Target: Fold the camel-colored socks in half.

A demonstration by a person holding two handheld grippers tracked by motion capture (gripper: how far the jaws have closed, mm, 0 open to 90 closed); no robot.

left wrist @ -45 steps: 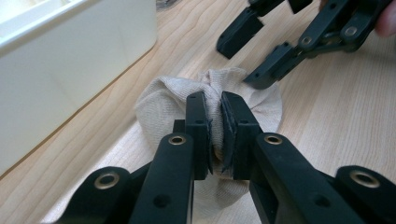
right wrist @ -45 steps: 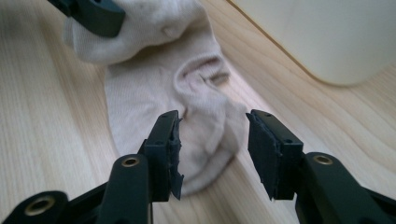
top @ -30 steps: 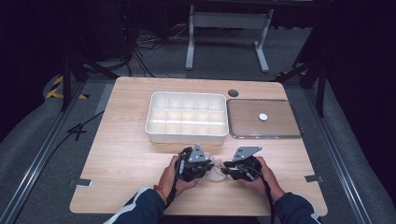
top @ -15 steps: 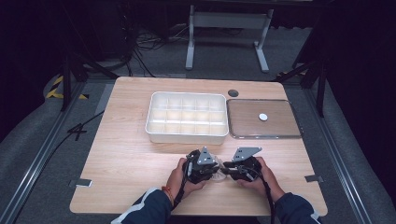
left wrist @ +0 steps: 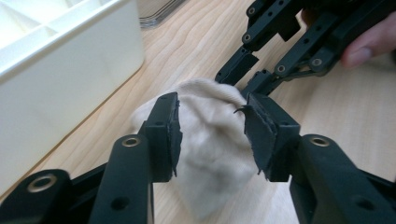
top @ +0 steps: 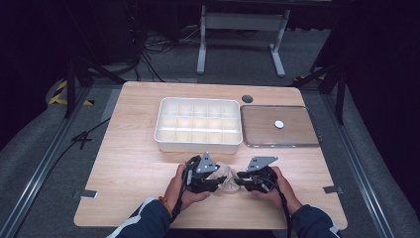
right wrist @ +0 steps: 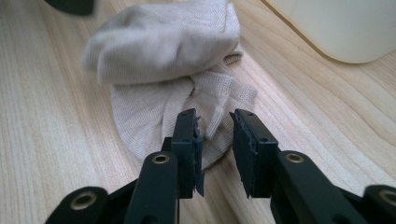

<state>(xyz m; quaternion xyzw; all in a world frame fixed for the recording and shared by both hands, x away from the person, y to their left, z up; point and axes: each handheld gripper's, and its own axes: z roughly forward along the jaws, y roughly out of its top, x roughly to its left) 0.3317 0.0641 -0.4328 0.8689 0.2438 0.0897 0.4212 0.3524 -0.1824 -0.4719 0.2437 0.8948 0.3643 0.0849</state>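
The beige sock (top: 224, 177) lay bunched on the near middle of the wooden table (top: 133, 163), just in front of the white divided tray (top: 199, 124). The left gripper (left wrist: 212, 126) had just been opening, its jaws apart with the bundle between them and, as far as could be judged, no pad pressing. The right gripper (right wrist: 215, 135) seemed to pinch a fold, though that was hard to confirm. A good next move would regrip deeper while the right held steady. Dark floor and cables (top: 148, 44) lay beyond.

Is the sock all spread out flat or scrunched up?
Scrunched up. The sock lies bunched in a folded lump on the table, with wrinkles gathered at one end, between the two grippers.
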